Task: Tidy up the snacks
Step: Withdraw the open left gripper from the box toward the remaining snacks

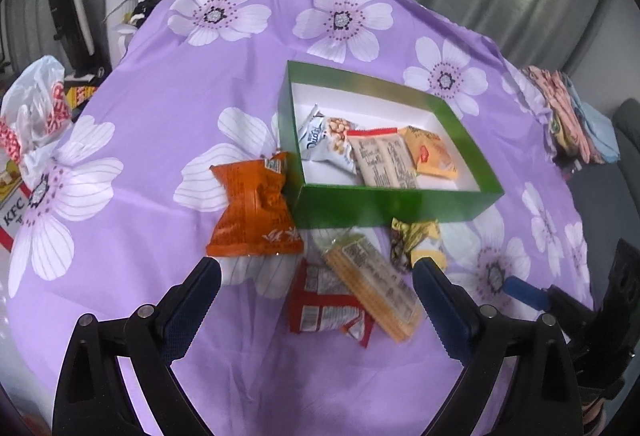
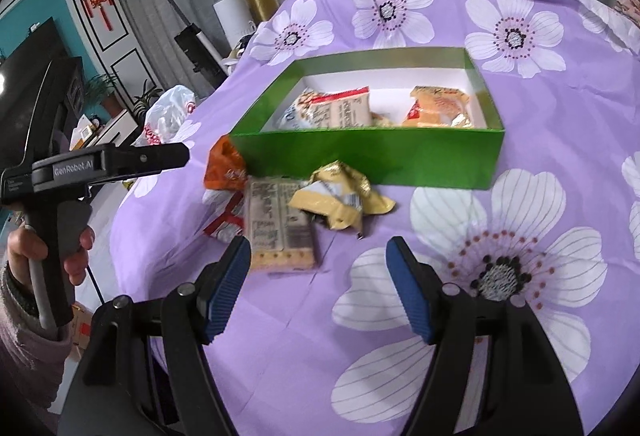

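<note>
A green box (image 1: pixel 394 206) with a white inside stands open near the middle of the surface (image 1: pixel 160 84), which is covered by a purple cloth printed with large white flowers. Inside the box lie three snacks side by side: a white-and-blue nut packet (image 1: pixel 326 142), a beige bar with a red strip along its top edge (image 1: pixel 382 160) and a yellow-orange packet (image 1: pixel 434 154). Four more snacks lie on the cloth outside the box, along its near wall. A crumpled orange bag (image 1: pixel 254 212) lies just beside the box's left corner; a long cracker pack in clear wrap (image 1: pixel 374 290) lies partly over a red wrapper (image 1: pixel 322 306), and a crinkled gold wrapper (image 1: pixel 414 240) lies close to the box's front wall. The left tongs (image 1: pixel 316 276) hover above this loose group with their jaws spread wide and nothing between the pads; the cracker pack and red wrapper show in the gap below them. The right tongs (image 2: pixel 318 256) hang over the cloth at the near end of the cracker pack, jaws partly apart and empty, with bare cloth between the blue pads. In the right wrist view a hand (image 2: pixel 44 256) grips the handle of the left tool at the left edge.
</note>
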### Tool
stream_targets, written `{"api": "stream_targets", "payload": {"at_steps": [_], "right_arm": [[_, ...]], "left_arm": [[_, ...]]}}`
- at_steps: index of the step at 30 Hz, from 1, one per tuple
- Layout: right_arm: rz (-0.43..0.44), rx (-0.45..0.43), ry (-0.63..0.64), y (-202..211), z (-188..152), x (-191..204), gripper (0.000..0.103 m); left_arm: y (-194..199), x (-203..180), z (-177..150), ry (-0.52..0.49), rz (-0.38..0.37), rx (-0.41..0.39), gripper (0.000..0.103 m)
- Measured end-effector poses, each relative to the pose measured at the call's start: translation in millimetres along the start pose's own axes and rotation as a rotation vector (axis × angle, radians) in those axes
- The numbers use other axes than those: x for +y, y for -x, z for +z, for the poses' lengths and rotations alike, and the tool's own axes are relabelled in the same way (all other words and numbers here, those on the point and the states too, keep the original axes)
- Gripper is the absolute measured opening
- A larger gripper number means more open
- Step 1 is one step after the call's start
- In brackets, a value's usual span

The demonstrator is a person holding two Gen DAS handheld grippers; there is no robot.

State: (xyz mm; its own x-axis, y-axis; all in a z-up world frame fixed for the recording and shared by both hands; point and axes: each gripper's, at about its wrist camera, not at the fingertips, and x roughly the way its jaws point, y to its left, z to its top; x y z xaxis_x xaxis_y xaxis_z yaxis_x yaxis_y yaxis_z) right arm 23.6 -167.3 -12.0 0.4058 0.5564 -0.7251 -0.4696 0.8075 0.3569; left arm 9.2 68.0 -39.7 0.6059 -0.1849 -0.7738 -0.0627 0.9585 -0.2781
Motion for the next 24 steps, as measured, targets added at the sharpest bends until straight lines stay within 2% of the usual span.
{"api": "stream_targets", "payload": {"at_steps": [8,24], "right_arm": [[0.037,0.048,0.030,-7,-15,18,0.071],[0.082,0.097,0.066,-25,-26,43,0.071]], "left_arm": [[4,-12,-13,-0.076,0.023,-0.020,0.096],[0,-14,-23,-0.102,0.027,-0.016,0.096]]}}
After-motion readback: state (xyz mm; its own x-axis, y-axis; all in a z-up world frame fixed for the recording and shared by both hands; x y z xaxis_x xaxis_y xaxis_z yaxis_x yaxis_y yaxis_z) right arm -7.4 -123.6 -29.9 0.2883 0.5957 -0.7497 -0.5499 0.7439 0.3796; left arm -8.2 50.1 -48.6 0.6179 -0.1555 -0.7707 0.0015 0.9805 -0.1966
